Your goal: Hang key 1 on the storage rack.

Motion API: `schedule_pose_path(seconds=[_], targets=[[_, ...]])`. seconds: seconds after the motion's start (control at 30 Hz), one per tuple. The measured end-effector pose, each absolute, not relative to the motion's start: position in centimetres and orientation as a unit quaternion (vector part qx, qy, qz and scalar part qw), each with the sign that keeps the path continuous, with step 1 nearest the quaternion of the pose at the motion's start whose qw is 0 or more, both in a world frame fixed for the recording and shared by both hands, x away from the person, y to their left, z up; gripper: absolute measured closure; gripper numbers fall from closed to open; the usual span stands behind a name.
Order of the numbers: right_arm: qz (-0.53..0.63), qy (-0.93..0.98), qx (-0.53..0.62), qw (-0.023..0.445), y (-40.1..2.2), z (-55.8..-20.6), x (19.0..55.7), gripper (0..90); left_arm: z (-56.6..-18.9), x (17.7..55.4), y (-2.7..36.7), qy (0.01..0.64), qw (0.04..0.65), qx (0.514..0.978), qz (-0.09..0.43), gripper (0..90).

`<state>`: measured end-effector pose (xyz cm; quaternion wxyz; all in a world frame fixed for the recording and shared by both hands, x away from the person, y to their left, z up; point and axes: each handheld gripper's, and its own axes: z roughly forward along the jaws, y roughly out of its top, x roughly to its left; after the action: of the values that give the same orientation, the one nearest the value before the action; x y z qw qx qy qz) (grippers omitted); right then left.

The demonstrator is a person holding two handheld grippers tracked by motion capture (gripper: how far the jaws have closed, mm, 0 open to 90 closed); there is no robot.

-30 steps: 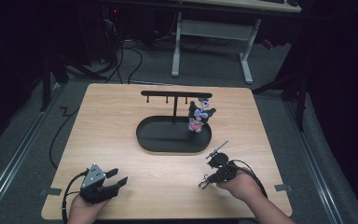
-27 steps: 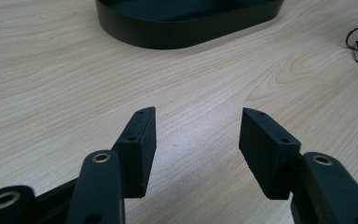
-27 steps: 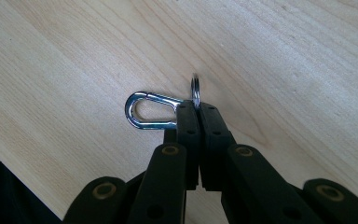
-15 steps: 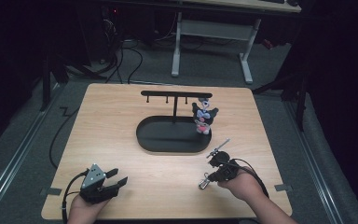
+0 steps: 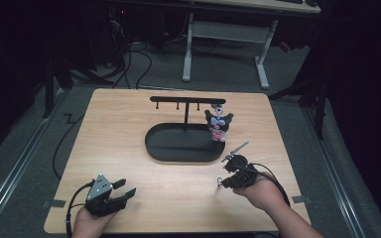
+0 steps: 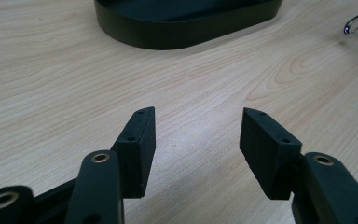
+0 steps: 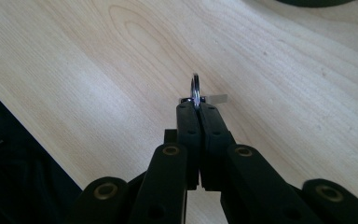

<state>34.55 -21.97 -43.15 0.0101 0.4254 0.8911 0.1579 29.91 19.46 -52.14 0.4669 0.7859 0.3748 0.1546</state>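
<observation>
On the wooden table (image 5: 129, 129) stands one black oval base (image 5: 183, 144) with one post and a crossbar (image 5: 187, 100) carrying three small pegs, and one plush figure (image 5: 217, 125) hangs at the bar's right end, over the base's right rim. The left gripper (image 5: 124, 193), near the table's front left corner, has its two jaws wide apart with nothing between them. The right gripper (image 7: 197, 106), near the front edge at the right, has its jaws closed on one metal key ring (image 7: 196, 88).
</observation>
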Motion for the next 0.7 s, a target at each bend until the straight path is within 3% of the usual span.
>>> schedule_pose_path(seconds=[0.7], targets=[[0.162,0.894,0.418,0.027,-21.4,-38.5,36.9,89.2,-52.1,29.9,19.6,0.377,0.470,0.783,0.155,46.1]])
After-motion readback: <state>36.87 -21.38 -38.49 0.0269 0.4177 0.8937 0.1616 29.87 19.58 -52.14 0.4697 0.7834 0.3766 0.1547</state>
